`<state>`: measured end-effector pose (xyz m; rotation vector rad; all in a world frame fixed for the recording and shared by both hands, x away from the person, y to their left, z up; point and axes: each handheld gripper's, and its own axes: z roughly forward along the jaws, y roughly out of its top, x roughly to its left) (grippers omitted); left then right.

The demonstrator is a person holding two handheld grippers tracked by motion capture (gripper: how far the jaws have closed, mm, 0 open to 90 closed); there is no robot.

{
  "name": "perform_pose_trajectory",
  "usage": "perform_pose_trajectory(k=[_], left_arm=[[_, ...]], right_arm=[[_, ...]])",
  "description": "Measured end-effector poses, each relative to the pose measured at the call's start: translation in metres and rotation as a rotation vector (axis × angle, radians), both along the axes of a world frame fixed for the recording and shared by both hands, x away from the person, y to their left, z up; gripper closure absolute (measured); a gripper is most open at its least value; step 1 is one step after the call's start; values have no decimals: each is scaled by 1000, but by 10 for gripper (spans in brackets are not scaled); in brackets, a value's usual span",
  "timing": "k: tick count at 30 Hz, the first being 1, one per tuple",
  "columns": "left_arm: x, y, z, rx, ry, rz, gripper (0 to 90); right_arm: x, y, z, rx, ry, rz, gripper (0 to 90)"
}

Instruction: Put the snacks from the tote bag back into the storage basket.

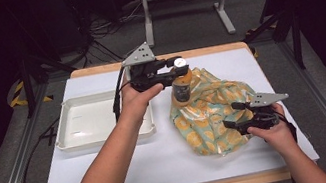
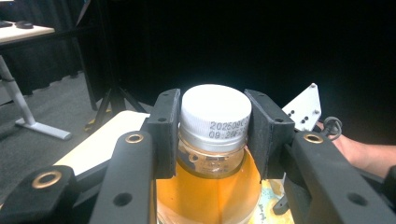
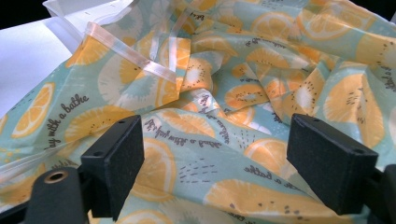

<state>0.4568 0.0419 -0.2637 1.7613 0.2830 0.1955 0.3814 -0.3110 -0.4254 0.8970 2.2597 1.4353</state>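
The left gripper (image 1: 178, 71) clamps the bottle (image 1: 182, 87) by its white cap (image 2: 214, 113), holding it over the bag's (image 1: 213, 113) far-left edge. The right gripper (image 1: 234, 115) rests with jaws wide apart at the bag's near-right side, gripping nothing. Risk: the cap-only hold may slip, dropping the bottle onto the bag short of the tray (image 1: 70, 138) left of it.

high view: above the table's (image 1: 114, 171) near edge, facing forward and down. gripper views: close along their own jaws; all three share the patterned bag (image 1: 214, 107) (image 2: 268, 205) (image 3: 224, 93).
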Motion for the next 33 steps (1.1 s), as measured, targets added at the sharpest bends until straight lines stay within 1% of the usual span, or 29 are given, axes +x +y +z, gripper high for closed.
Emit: perform_pose_trajectory(k=[6, 8, 9, 11, 12, 15, 21, 26, 27, 29, 33], left_arm=[[-1, 19, 2, 1, -6, 18, 588], [-1, 23, 2, -1, -6, 18, 588], [-2, 31, 2, -3, -11, 16, 588], [-3, 34, 1, -2, -18, 16, 588], [-4, 37, 1, -8, -22, 15, 588], [-6, 47, 1, -12, -24, 9, 588], [-7, 63, 0, 9, -18, -4, 587], [-6, 78, -2, 13, -18, 16, 587], [-6, 78, -2, 13, -18, 16, 588], [-6, 85, -4, 20, -12, 22, 587], [-6, 98, -6, 21, -13, 37, 587]], right_arm=[[0, 2, 1, 0, -4, 5, 195], [0, 2, 1, 0, -4, 6, 195], [0, 1, 1, -2, -2, 10, 194], [0, 1, 1, -1, -2, 13, 194], [-1, 1, 1, 1, -3, 15, 194], [-1, 0, 3, 4, -7, 18, 194], [-2, -3, 7, 13, -16, 31, 194], [-3, -4, 8, 12, -18, 35, 194], [-3, -4, 8, 12, -18, 35, 194], [-3, -4, 9, 10, -21, 35, 194], [-4, -7, 12, 14, -26, 37, 194]])
